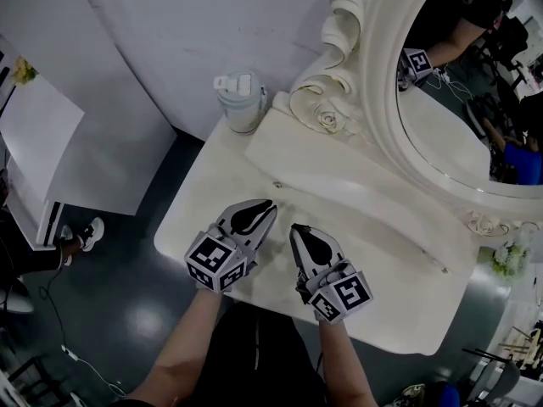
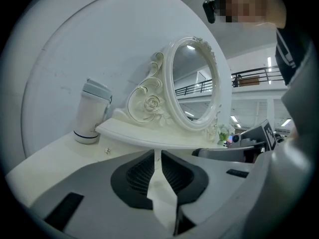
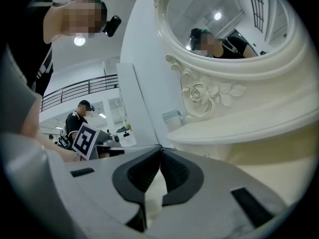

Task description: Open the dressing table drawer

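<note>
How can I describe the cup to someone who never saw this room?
Find the cream dressing table with its oval mirror. At the table's back corner, left of the mirror's carved rose, stands the cup. It alone is plain, tall and lidded.

The cream dressing table top [image 1: 407, 303] lies bare across the middle and lower right of the head view. A white lidded tumbler [image 1: 241, 100] blocks its upper-left corner, and the raised cream shelf [image 1: 339, 172] under the carved oval mirror [image 1: 458, 100] walls off the upper right.
</note>
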A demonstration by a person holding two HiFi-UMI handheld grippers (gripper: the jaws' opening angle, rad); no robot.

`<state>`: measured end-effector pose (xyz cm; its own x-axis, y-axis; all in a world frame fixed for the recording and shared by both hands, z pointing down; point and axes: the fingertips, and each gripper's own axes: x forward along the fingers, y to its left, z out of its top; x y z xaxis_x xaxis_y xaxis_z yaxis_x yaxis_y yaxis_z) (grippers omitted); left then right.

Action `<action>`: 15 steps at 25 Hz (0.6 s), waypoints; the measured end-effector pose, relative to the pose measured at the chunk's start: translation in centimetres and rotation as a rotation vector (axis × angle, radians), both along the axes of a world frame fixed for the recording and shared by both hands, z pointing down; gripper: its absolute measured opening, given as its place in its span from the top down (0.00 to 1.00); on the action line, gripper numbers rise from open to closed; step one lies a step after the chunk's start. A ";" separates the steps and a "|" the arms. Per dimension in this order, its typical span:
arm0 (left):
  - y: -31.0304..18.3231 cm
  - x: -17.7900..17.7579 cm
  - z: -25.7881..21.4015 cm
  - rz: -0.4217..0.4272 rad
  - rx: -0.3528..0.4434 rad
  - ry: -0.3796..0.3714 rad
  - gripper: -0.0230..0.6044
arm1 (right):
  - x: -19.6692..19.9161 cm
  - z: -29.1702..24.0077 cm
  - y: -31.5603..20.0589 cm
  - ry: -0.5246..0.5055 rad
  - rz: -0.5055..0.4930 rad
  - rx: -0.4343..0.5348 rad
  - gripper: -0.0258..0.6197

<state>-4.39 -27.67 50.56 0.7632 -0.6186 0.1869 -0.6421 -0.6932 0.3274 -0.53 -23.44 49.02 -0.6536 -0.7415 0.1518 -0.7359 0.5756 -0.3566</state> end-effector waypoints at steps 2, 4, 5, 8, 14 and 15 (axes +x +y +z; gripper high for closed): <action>-0.7 0.2 0.6 -0.006 -0.007 -0.021 0.86 | 0.2 0.5 -0.5 -0.001 0.004 -0.005 0.95; -1.4 0.2 1.4 -0.017 -0.021 -0.051 0.84 | 0.4 0.8 -0.9 -0.002 0.006 -0.008 0.95; -1.8 0.2 1.8 -0.024 -0.031 -0.067 0.80 | 0.4 0.9 -1.1 -0.001 0.007 -0.009 0.95; -2.7 0.2 2.9 -0.050 -0.061 -0.105 0.76 | 0.6 1.3 -1.4 0.007 0.007 -0.012 0.95; -4.5 0.8 4.7 -0.082 -0.115 -0.154 0.70 | 0.9 1.6 -1.8 0.001 0.018 -0.008 0.95; -4.7 0.9 4.9 -0.088 -0.121 -0.172 0.70 | 1.0 1.7 -1.9 -0.001 0.020 -0.008 0.95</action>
